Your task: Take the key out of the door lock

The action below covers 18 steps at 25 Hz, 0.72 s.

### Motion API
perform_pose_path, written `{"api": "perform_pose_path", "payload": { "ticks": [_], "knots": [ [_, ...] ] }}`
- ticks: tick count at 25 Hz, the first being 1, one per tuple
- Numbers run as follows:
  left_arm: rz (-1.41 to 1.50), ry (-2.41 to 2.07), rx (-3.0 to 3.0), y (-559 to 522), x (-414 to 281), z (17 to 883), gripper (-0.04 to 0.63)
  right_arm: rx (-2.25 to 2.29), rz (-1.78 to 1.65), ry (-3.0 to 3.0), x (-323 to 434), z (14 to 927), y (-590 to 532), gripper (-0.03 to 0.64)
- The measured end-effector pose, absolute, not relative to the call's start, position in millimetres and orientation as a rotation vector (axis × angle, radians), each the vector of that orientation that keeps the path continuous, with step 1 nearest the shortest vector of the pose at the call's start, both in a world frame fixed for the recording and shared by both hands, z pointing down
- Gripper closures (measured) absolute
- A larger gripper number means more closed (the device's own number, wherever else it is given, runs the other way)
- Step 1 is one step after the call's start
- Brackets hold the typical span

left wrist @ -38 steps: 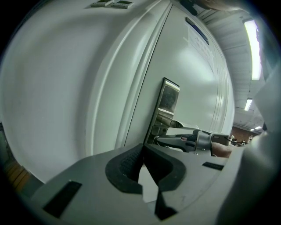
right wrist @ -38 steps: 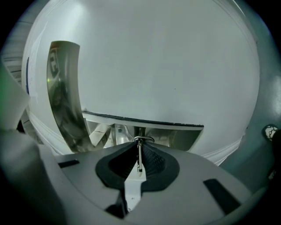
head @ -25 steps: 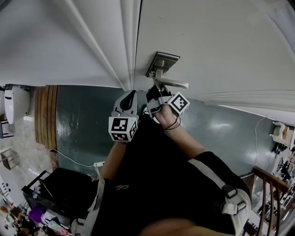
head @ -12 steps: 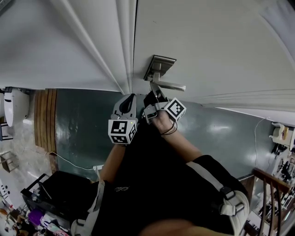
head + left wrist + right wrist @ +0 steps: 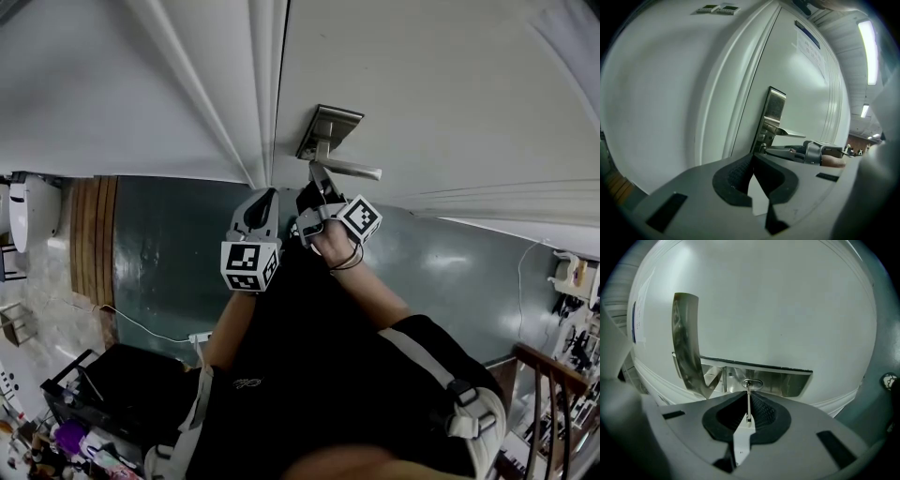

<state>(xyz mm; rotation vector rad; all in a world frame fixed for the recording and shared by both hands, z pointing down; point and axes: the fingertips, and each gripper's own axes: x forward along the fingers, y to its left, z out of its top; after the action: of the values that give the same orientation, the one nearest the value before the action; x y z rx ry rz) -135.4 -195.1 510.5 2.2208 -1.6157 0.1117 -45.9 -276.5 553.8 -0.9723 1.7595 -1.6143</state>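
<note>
Since the earlier frames the right gripper (image 5: 749,409) has hardly shifted. It stays pinched on the key (image 5: 748,391), whose tip sits in the lock cylinder (image 5: 757,383) straight ahead of its jaws, below the lever handle (image 5: 349,170). The left gripper (image 5: 753,161), just beside it, is pressed together and empty.

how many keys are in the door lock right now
1. The key sticks out of the keyhole below the lever handle, clamped in the right gripper. No second key shows.
</note>
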Motion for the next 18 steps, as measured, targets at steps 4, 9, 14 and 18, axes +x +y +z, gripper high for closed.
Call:
{"api": "perform_pose_path", "payload": {
  "ticks": [4,9,14,18],
  "knots": [
    [0.109,-1.624,2.217,-192.4,-140.2,511.1,0.572,-0.977,-1.610,1.750,-44.8,555.0,-275.9,0.588],
    [0.104,-1.631,2.217,-183.7,-145.8,509.0,0.571,-0.995,-1.611,1.751,-46.0,555.7,-266.5,0.588],
    [0.095,-1.640,2.211,-171.3,-154.4,508.3,0.571,-1.003,-1.612,1.765,-51.7,555.1,-252.9,0.586],
    [0.091,-1.648,2.204,-161.6,-162.6,508.3,0.571,-0.998,-1.626,1.754,-59.4,553.7,-242.3,0.586]
  ]
}}
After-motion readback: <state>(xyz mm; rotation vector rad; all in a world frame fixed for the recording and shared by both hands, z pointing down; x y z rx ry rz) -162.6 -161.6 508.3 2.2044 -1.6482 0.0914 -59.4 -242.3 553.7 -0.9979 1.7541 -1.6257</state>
